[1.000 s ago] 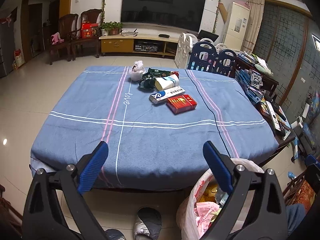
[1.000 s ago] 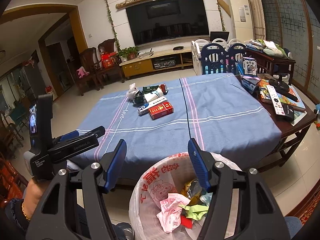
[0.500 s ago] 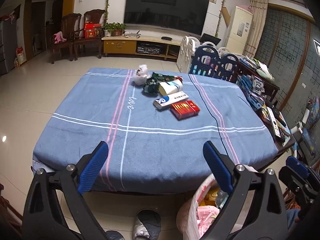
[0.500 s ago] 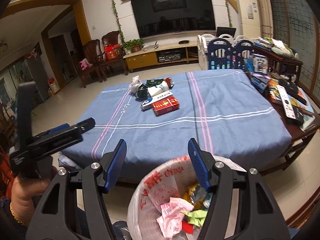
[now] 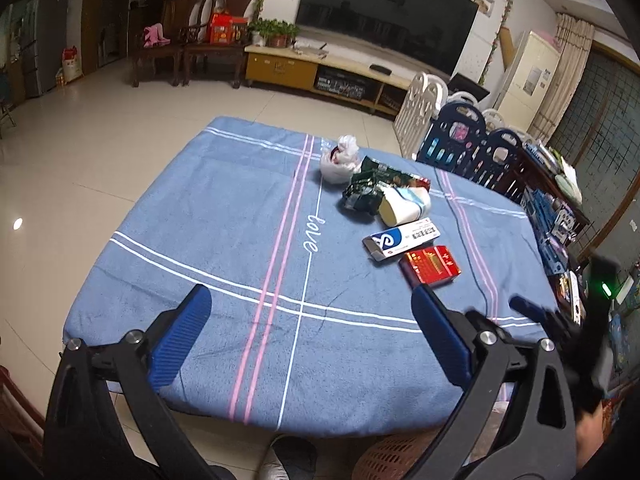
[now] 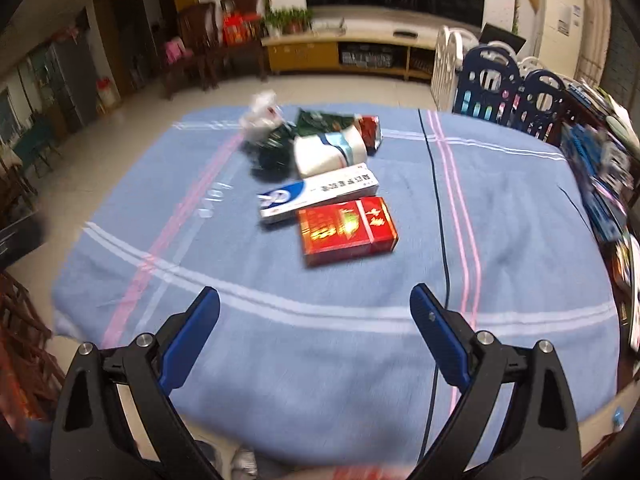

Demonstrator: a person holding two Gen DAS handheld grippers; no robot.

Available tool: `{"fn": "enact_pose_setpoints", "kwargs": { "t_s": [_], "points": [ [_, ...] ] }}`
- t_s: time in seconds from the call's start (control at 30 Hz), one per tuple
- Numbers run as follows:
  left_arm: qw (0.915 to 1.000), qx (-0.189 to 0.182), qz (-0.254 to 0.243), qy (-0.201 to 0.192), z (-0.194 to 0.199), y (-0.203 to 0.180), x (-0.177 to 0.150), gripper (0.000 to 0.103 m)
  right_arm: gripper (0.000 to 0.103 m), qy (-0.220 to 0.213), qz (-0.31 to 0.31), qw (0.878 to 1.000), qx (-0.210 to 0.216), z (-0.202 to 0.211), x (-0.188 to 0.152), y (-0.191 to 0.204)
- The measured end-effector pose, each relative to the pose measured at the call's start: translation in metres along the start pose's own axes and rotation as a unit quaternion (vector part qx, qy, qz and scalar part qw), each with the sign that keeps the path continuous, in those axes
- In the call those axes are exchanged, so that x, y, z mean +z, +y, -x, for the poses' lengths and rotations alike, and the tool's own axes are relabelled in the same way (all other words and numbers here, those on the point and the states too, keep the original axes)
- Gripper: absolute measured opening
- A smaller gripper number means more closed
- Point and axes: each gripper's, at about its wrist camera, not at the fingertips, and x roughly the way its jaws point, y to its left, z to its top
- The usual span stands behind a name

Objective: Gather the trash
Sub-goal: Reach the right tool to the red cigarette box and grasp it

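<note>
Right wrist view: right gripper [image 6: 314, 318], jaws spread and empty, had swung off the bin toward the red box [image 6: 347, 229] ahead; left gripper [image 5: 310, 318] also spread, empty.

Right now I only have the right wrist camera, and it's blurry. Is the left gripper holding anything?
Observer: No. The left gripper is open and empty, above the near part of the blue tablecloth.
Operator: What's the white blur at the far end of the pile?
Observer: A white plastic bag, knotted at the top, with something red showing inside. It lies just beyond the green wrapper.
Operator: Anything below the table's near edge?
Observer: A brown woven basket shows on the floor under the edge.
</note>
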Motion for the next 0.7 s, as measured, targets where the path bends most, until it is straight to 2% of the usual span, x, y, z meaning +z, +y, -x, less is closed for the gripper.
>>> {"fn": "enact_pose_setpoints", "kwargs": {
  "t_s": [0.17, 0.27, 0.3, 0.4, 0.53, 0.6, 0.63, 0.7],
  "points": [
    [0.9999, -0.003, -0.01, 0.01, -0.011, -0.006, 0.004, 0.1, 0.094, 0.038, 0.024, 0.999, -0.016, -0.068, 0.029, -0.008],
    [0.9997, -0.008, -0.014, 0.016, -0.016, -0.011, 0.004, 0.1, 0.094, 0.062, 0.019, 0.998, -0.007, -0.099, 0.035, -0.015],
    [0.9996, -0.01, -0.018, 0.02, -0.019, -0.013, 0.004, 0.1, 0.097, 0.063, 0.019, 0.998, -0.007, -0.105, 0.035, -0.016],
    [0.9987, -0.012, -0.042, 0.026, -0.025, -0.022, 0.005, 0.1, 0.098, 0.046, 0.046, 0.998, -0.013, -0.11, 0.037, -0.009],
    [0.996, -0.018, -0.08, 0.037, -0.04, -0.034, 0.009, 0.1, 0.098, 0.042, 0.102, 0.993, -0.047, -0.113, 0.028, 0.002],
    [0.9936, -0.041, -0.094, 0.048, -0.054, -0.04, 0.014, 0.1, 0.098, 0.039, 0.124, 0.99, -0.06, -0.111, 0.021, 0.004],
    [0.9927, -0.047, -0.099, 0.052, -0.058, -0.042, 0.016, 0.1, 0.096, 0.034, 0.128, 0.989, -0.062, -0.107, 0.017, 0.003],
    [0.9899, -0.051, -0.12, 0.056, -0.073, -0.047, 0.018, 0.1, 0.087, 0.026, 0.125, 0.99, -0.056, -0.101, 0.015, -0.003]
  ]
}}
